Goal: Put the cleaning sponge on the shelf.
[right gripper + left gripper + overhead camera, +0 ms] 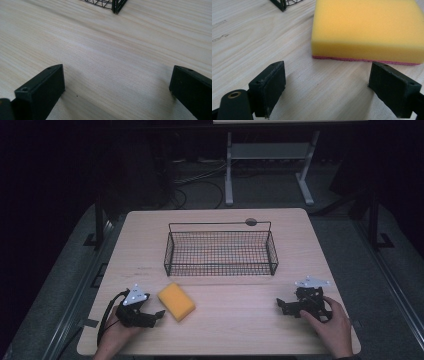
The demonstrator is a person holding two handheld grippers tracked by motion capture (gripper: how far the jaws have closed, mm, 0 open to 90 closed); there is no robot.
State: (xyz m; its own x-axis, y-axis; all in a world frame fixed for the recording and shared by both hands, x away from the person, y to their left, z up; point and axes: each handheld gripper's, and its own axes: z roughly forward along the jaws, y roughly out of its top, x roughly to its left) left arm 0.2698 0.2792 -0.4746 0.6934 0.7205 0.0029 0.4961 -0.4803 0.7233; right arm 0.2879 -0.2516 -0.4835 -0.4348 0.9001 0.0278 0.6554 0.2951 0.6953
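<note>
A yellow sponge (176, 301) with a thin pink underside is seen lying flat on the counter (240, 325), near the front edge toward the front left corner. It is untouched. The left tool (159, 313) is held low just beside it, pointed at its near side; in the left gripper view the jaws are set wide apart, with bare wood between them and the sponge (367, 27) lying just beyond the pads, not yet between them. The right tool (280, 305) is held near the front right corner, well apart from the sponge; its jaws are likewise spread, and nothing is gripped.

A black wire basket (221, 252) stands at the middle of the counter toward the back edge, and nothing is seen inside it. A small dark round mark (251, 221) lies behind it near the back edge.

The work is judged to be at its very start: an approach to the sponge has been made, but no grasp has been taken. Still to be done, it seems, are closing on the sponge, lifting it, and most likely setting it in the basket.
</note>
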